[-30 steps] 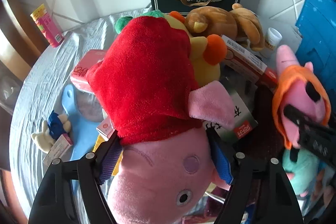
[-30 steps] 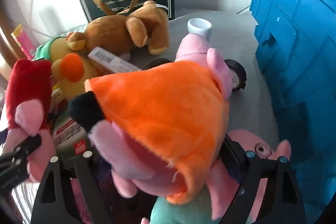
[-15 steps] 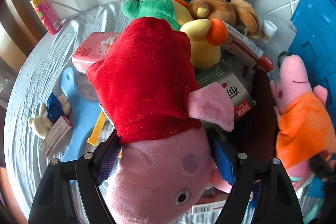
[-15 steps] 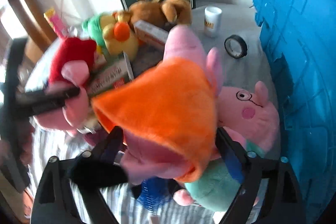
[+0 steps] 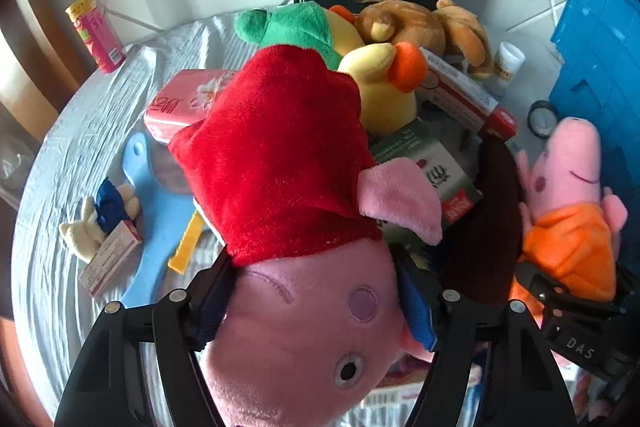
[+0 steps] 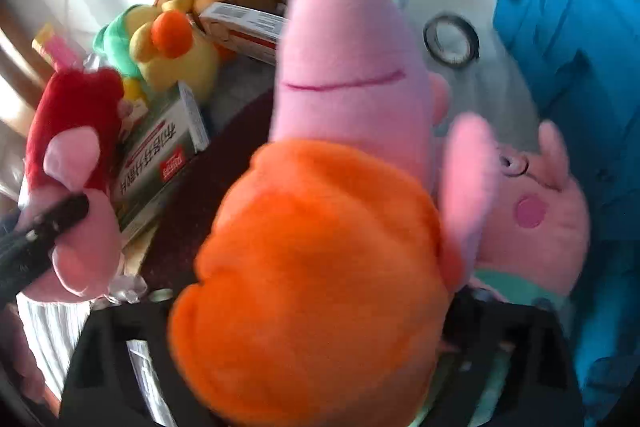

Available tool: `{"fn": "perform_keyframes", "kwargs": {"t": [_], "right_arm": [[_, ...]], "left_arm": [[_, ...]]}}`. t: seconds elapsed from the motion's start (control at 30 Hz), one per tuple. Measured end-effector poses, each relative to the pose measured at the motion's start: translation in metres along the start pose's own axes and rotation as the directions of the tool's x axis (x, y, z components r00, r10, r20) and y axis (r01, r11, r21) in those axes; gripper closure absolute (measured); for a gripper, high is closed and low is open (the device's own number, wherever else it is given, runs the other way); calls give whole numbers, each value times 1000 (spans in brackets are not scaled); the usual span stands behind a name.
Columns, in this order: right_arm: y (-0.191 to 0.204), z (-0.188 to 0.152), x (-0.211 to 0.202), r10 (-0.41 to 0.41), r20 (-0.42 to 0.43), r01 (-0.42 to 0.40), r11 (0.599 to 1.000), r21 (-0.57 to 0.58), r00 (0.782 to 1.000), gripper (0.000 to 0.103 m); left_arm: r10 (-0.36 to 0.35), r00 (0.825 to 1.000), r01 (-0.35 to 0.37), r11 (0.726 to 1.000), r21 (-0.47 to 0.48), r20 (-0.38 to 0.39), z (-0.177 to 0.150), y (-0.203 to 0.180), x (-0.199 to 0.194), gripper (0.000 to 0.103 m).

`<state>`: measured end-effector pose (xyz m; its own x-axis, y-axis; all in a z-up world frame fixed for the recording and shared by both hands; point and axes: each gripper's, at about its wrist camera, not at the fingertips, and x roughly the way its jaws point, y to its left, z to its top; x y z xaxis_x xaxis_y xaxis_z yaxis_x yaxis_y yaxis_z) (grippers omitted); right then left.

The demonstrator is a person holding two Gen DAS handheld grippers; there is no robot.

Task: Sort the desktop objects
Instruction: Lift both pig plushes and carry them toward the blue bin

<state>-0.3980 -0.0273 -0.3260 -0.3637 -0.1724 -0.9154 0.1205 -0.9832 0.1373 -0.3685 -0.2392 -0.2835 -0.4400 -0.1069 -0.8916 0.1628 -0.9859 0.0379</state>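
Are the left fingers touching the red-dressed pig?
Touching. The left wrist view shows the closing left gripper with blue-padded fingers pressed into both sides of the red-dressed pig, at its head.

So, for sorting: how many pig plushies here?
3: red-dressed pig in left gripper, orange-dressed pig in right gripper, both jaws closing; teal-dressed pig beside blue crate. More may hide.

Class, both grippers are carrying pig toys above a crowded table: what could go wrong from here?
1. The left gripper, its jaws closing, grips only the head of the red-dressed pink plush pig; the body could swing and twist loose.
2. The orange-dressed pink plush pig in the right gripper, jaws also closing, might snag the blue plastic crate.
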Motion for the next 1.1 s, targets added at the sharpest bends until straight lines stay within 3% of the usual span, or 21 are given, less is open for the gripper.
{"fn": "perform_keyframes", "kwargs": {"t": [0.57, 1.1], "right_arm": [[16, -6, -101, 102, 187, -89, 993, -78, 977, 25], [20, -11, -223, 174, 381, -95, 971, -219, 908, 25]], "left_arm": [[-4, 987, 3, 1000, 5, 163, -19, -8, -102, 31], [57, 946, -40, 997, -58, 319, -45, -31, -212, 31]]}}
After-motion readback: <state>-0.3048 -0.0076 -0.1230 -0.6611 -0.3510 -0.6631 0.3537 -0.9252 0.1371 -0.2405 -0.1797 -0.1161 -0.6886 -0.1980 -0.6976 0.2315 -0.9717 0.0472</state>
